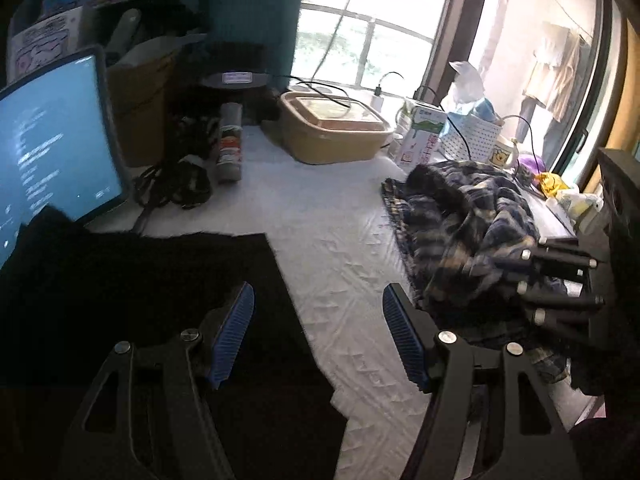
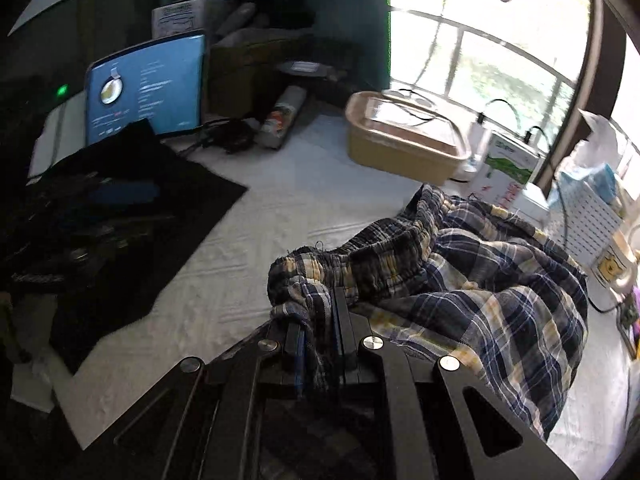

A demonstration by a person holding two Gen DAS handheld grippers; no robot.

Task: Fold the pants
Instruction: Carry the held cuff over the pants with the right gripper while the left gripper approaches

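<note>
Lying crumpled on the right side of a white textured tablecloth [image 2: 256, 216], a pair of navy, white and yellow plaid cotton pants [image 2: 480, 280] is gripped at its gathered elastic waistband by the right gripper [image 2: 320, 340], whose jaws are closed tight on a fold of the fabric. The left gripper [image 1: 318, 332] is held above the cloth with its blue ribbed pads [image 1: 236, 332] set wide apart and nothing between them. A flat black fabric sheet [image 1: 140, 288] is spread at the near left, in front of a lit blue monitor screen [image 1: 52, 152]. A tan lidded plastic tub [image 1: 332, 128] and a green-and-white carton [image 1: 424, 132] are seen at the far edge beside the window.
</note>
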